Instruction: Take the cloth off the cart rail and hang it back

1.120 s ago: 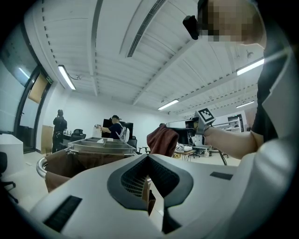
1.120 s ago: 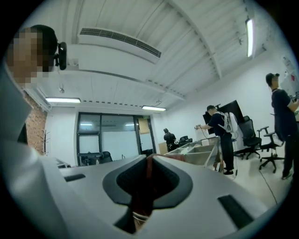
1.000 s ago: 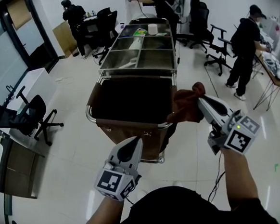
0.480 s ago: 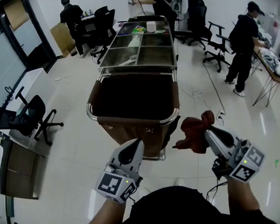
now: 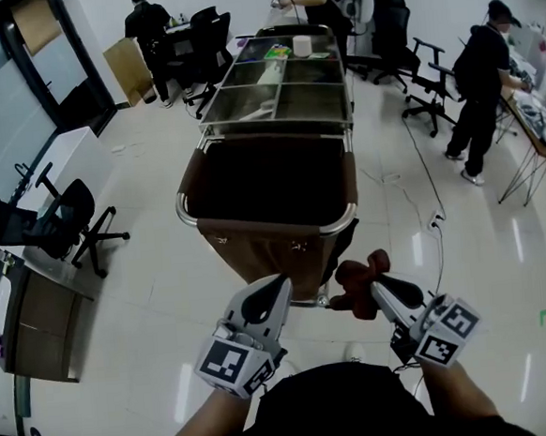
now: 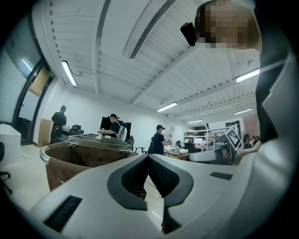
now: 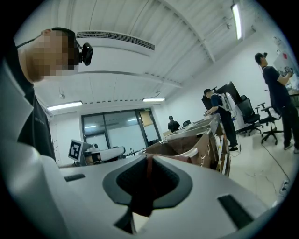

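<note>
A rumpled reddish-brown cloth [image 5: 356, 286] hangs bunched in the air just off the cart's near right corner, with my right gripper [image 5: 374, 286] shut on it. In the right gripper view a dark strip of the cloth [image 7: 145, 179] is pinched between the jaws. It is apart from the cart's metal rail [image 5: 265, 232], which rims a brown bag. My left gripper [image 5: 280, 282] is shut and holds nothing, pointing at the rail's near side. In the left gripper view its jaws [image 6: 148, 157] meet, with the cart rail [image 6: 51, 149] ahead on the left.
Beyond the bag, the cart carries steel trays [image 5: 278, 104] with small items. Black office chairs [image 5: 52, 225] and a desk [image 5: 31, 311] stand to the left. A person [image 5: 479, 83] stands at a table on the right, others at the back. A cable [image 5: 431, 219] lies on the floor.
My right gripper has drawn the cloth from the cart's right front corner back and down toward me. The left gripper has stayed almost in place.
</note>
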Demonstrator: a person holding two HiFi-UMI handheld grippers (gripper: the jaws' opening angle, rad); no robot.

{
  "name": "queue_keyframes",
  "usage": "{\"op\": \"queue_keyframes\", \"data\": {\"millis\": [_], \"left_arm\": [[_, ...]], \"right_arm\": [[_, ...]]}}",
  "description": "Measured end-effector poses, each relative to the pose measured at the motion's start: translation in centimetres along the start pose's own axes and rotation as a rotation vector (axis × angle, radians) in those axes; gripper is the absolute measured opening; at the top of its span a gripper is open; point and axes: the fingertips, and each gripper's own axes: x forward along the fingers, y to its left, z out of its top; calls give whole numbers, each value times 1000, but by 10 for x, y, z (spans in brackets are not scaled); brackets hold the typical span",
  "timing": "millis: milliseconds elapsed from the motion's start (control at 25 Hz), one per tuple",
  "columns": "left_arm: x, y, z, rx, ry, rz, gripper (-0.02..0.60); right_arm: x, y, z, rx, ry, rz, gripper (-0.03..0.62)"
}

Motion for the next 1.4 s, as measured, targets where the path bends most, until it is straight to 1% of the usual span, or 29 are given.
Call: {"op": "queue_keyframes", "data": {"millis": [240,560,720,840,960,1120,1400], "left_arm": [[-1,-8,1,8,-6,-15,0],[4,-11,-2,21,14,-35,0],[7,-12,-4,18,26,-47,0],[8,-13,-3,12,17,-50,0],[8,-12,-2,13,8,-45,0],[8,-9,-2,0,10,-30,0],[10,-6,-3,4,14,-12,0]], "right_arm": [[-1,0,-5,-2,21,1,48],[-2,-3,-2,-11,21,3,48],[-2,-4,-1,-7,23,1,48],[-2,-6,-1,-6,24,1,48],[-2,-6,-1,-5,24,2,48],[-1,-5,1,-3,20,5,48],[-1,-8,-2,8,24,6,48]]}}
